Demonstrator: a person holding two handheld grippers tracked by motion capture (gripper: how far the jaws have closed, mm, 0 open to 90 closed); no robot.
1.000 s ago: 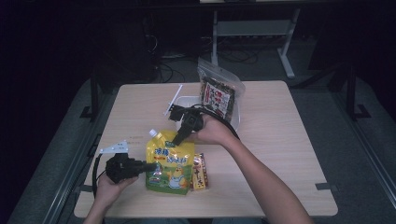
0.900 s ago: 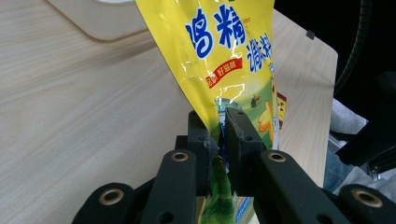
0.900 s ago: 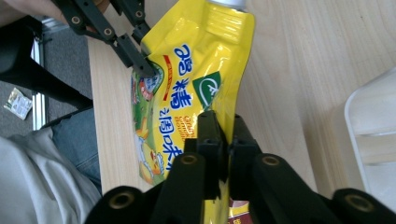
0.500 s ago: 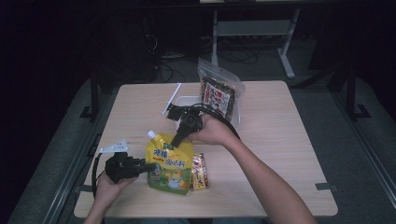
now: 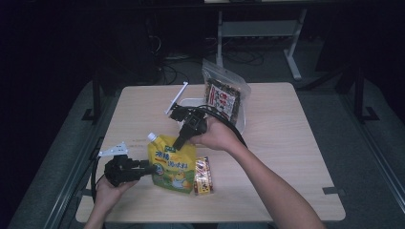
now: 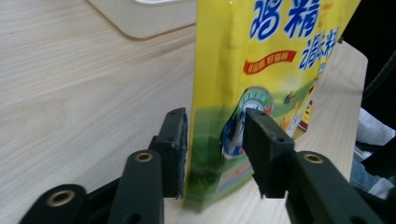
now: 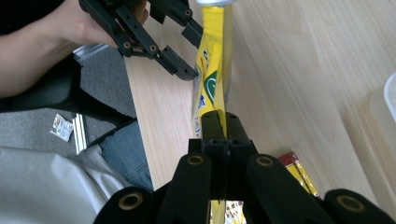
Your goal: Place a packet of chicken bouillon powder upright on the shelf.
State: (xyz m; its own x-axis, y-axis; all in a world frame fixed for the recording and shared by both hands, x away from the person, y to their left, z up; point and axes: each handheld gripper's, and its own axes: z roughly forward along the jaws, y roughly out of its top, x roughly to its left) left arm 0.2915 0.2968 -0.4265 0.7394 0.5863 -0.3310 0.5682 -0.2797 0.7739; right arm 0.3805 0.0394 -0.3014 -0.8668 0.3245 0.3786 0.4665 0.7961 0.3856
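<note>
High view: right gripper [image 5: 180, 142] pinches the soft yellow spouted pouch's [image 5: 173, 164] stiff top seam, left gripper [image 5: 149, 168] spread around its side edge.

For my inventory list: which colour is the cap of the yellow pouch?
White cap on the pouch, clearest in the high view.

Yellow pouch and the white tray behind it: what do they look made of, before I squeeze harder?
The yellow pouch looks like glossy printed plastic film, flexible: it shines and stands thin-edged, with a white spout cap. The white tray looks like smooth, rigid plastic with rounded corners, though its finish is hard to judge. The table looks like pale wood-grain laminate.
</note>
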